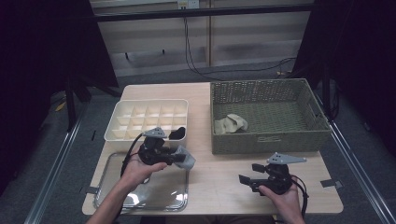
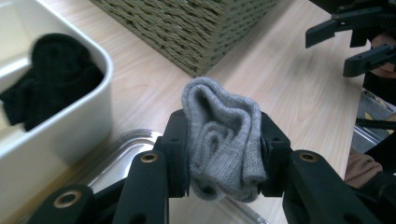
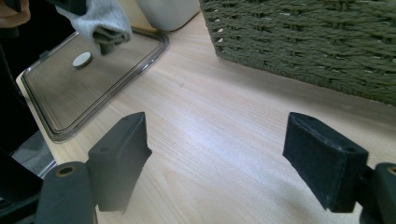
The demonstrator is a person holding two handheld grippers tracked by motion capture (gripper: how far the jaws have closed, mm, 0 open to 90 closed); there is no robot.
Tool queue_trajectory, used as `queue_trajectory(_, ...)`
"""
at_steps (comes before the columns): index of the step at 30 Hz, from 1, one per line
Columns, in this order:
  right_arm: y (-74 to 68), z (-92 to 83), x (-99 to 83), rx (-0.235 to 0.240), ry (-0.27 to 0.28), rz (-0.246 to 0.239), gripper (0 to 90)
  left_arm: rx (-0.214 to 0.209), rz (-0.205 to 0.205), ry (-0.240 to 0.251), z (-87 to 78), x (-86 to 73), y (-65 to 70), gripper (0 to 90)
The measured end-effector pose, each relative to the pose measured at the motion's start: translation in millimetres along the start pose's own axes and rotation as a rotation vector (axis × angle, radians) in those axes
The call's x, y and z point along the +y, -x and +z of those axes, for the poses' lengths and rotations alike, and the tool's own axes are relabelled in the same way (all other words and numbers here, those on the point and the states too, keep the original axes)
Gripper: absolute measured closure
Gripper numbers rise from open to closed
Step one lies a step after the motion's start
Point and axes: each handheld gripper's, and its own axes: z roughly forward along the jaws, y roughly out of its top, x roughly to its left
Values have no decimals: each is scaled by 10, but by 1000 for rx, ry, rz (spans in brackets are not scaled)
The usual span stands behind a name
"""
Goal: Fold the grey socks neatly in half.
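Your left gripper (image 2: pixel 223 154) clamps a folded grey sock (image 2: pixel 223 140) at lower centre of its view; your right gripper (image 3: pixel 224 161) stands open, empty over bare table (image 3: pixel 210 116).

Grey sock (image 2: pixel 224 140) clamped in left gripper (image 2: pixel 224 161), black sock (image 2: pixel 51 77) boxed

Your left tool (image 2: pixel 224 154), black all over, carries a light grey ribbed sock (image 2: pixel 223 140). A black sock (image 2: pixel 51 79) lies in the cream divided box (image 1: pixel 149 119). The woven basket (image 1: pixel 268 140) is olive green, with a pale beige cloth (image 1: pixel 231 124) inside. Your counter (image 3: pixel 224 140) is light wood grain; the lid (image 3: pixel 56 93) is clear.
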Motion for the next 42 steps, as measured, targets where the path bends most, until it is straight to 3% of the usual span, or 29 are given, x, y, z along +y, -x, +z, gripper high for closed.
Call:
queue_trajectory(9, 15, -7, -4, -7, 5, 14, 211, 34, 16, -15, -170, 81, -67, 623)
queue_trajectory(24, 28, -11, -2, -4, 5, 31, 204, 98, -40, -43, -481, 141, -398, 624)
queue_trajectory(29, 5, 16, 7, -1, -1, 26, 191, 122, -12, -50, -543, 183, -393, 625)
queue_trajectory(42, 16, 55, 30, 14, -9, 19, 191, 167, -21, -72, -601, 319, -597, 627)
